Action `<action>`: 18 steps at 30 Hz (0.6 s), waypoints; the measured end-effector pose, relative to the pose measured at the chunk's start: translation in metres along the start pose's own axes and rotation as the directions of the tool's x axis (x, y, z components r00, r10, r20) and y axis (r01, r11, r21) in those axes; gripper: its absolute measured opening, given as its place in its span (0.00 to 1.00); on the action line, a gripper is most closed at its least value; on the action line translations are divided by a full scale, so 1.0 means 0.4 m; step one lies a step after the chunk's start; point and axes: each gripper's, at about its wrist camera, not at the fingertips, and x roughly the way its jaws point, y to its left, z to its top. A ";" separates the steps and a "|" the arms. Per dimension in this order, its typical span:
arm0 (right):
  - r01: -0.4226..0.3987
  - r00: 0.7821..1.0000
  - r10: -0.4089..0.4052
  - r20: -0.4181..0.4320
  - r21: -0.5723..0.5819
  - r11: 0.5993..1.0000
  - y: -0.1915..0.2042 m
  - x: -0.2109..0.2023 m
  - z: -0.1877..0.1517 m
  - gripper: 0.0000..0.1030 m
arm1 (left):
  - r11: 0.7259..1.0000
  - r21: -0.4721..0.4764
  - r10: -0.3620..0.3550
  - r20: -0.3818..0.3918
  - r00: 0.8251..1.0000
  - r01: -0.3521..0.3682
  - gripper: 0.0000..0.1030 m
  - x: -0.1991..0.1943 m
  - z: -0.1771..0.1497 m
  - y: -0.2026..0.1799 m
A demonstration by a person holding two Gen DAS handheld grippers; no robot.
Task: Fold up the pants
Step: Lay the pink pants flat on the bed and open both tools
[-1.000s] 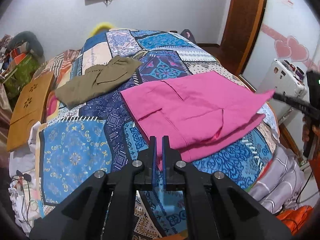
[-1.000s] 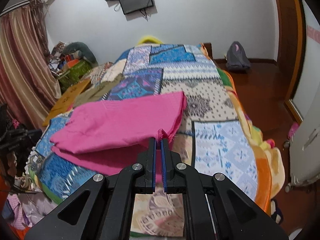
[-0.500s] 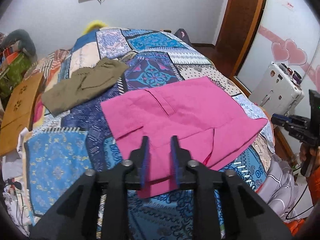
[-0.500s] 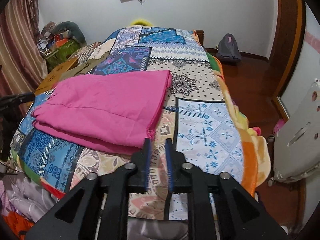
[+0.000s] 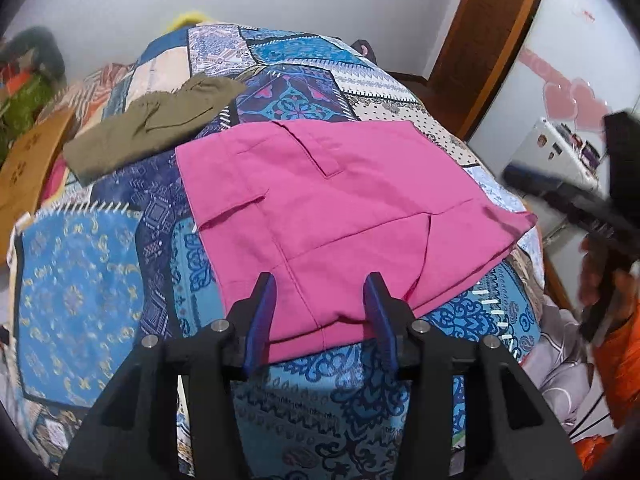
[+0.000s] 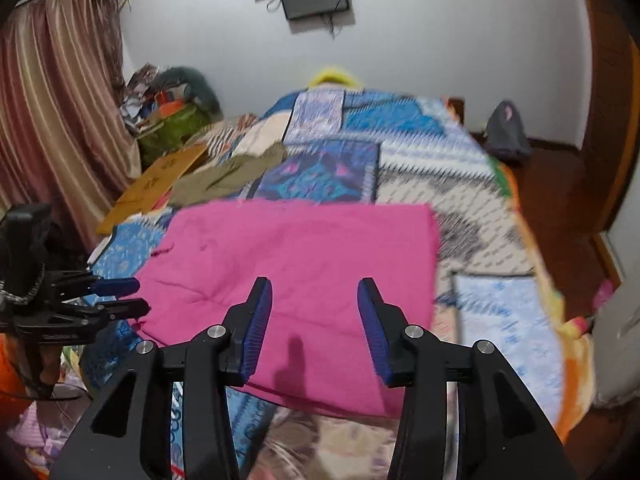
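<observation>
The pink pants (image 5: 332,208) lie folded flat on the patchwork bedspread (image 5: 80,292), near the bed's foot; they also show in the right wrist view (image 6: 304,276). My left gripper (image 5: 322,296) is open and empty, hovering just over the pants' near edge. My right gripper (image 6: 316,300) is open and empty above the pants' near side. The left gripper also shows at the left of the right wrist view (image 6: 124,298), beside the pants' edge. The right gripper appears blurred at the right of the left wrist view (image 5: 520,174).
An olive garment (image 5: 156,128) lies further up the bed on the left. A wooden board (image 5: 24,168) leans at the bed's left side. A white appliance (image 5: 560,152) and a door (image 5: 488,40) stand to the right. A backpack (image 6: 506,128) sits on the floor.
Both grippers were shut on the pink pants' edges a second ago. They let go, opened wide, and the pants now lie flat. The right gripper has swung left over the pants.
</observation>
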 end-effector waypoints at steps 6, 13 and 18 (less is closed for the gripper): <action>-0.014 0.995 0.017 -0.094 0.032 0.999 -0.030 0.049 -0.072 0.43 | 1.000 0.014 0.015 0.017 1.000 -0.015 0.45 -0.008 -0.029 -0.005; 0.037 0.990 -0.027 -0.141 0.065 0.997 -0.105 0.007 -0.078 0.44 | 0.999 0.023 0.042 0.029 0.999 -0.043 0.45 -0.051 0.017 0.004; 0.130 0.985 -0.124 -0.120 0.044 0.990 -0.157 -0.035 -0.041 0.44 | 0.996 0.009 0.084 0.125 0.989 -0.086 0.49 -0.104 0.108 0.060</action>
